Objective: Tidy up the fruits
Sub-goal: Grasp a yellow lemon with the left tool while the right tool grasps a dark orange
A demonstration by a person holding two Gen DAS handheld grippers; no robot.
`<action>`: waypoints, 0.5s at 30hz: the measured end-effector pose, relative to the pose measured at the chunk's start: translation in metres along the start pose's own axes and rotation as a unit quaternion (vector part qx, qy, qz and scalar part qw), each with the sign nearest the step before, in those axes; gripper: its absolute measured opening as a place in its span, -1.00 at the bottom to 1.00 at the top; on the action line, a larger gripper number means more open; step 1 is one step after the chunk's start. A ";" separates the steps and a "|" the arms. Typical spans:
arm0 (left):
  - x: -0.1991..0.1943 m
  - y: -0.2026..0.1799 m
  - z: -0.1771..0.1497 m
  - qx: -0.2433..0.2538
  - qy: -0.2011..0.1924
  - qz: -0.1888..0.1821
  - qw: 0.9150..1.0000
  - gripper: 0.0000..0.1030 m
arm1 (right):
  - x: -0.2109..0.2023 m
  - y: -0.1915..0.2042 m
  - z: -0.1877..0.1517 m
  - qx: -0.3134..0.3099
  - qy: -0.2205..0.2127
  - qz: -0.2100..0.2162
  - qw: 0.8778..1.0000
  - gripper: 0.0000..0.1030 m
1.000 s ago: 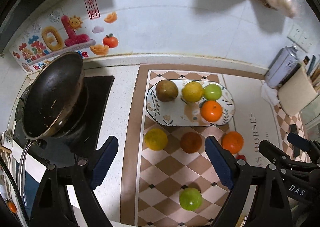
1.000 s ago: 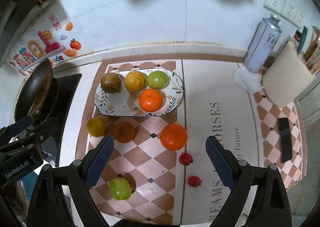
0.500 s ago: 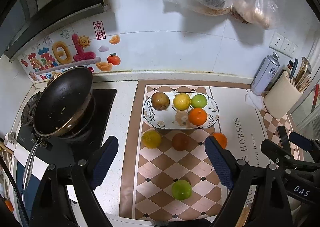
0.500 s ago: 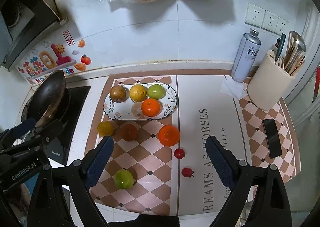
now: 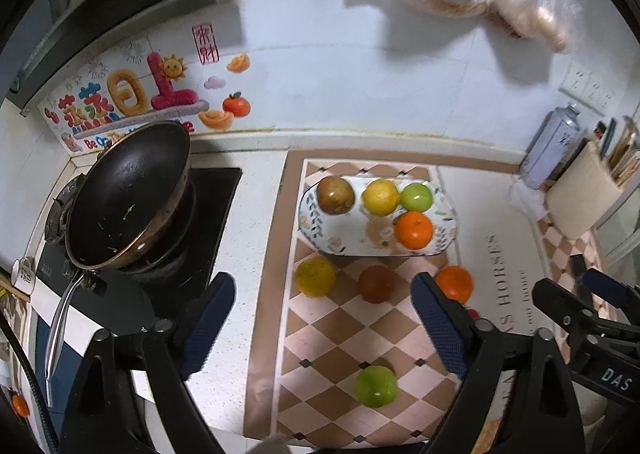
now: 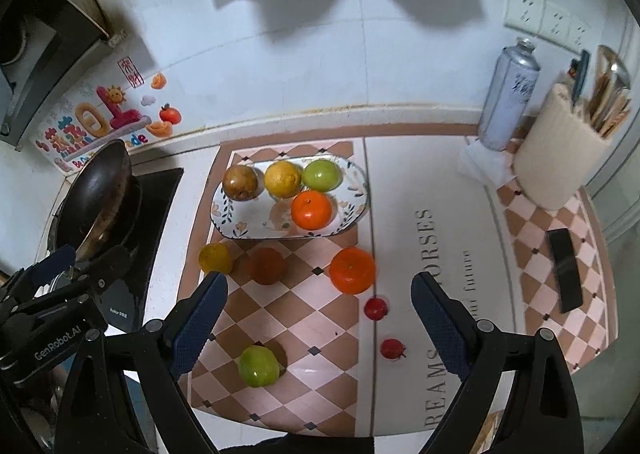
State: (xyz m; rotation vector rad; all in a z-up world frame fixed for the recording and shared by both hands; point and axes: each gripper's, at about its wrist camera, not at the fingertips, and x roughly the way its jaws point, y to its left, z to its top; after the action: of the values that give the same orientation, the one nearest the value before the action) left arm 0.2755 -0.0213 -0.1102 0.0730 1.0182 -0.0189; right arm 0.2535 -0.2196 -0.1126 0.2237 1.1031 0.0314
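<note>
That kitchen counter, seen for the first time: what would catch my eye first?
Probably the patterned oval plate at the centre of the checkered mat, holding four fruits in brown, yellow, green and orange. More fruit lies loose on the mat in front of it, including a big orange, a green apple nearest the camera and two small red fruits. At the left, a dark wok sits tilted on the stove.

White tiled wall, wall sockets, checkered counter mat
</note>
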 end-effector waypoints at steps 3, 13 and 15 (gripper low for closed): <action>0.022 0.011 0.003 -0.005 0.011 0.030 0.999 0.98 | 0.038 0.009 0.004 -0.005 0.034 0.020 0.999 0.85; 0.110 0.065 0.003 -0.053 0.109 0.093 0.988 0.98 | 0.208 0.051 0.001 -0.004 0.163 0.063 0.985 0.85; 0.127 0.071 0.003 -0.065 0.132 0.087 0.985 0.98 | 0.235 0.053 0.000 0.001 0.179 0.060 0.982 0.84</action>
State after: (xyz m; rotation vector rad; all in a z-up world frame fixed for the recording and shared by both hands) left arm 0.3481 0.0520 -0.2130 0.0447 1.2723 0.2210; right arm 0.3651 -0.1363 -0.3097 0.2937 1.4473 0.1840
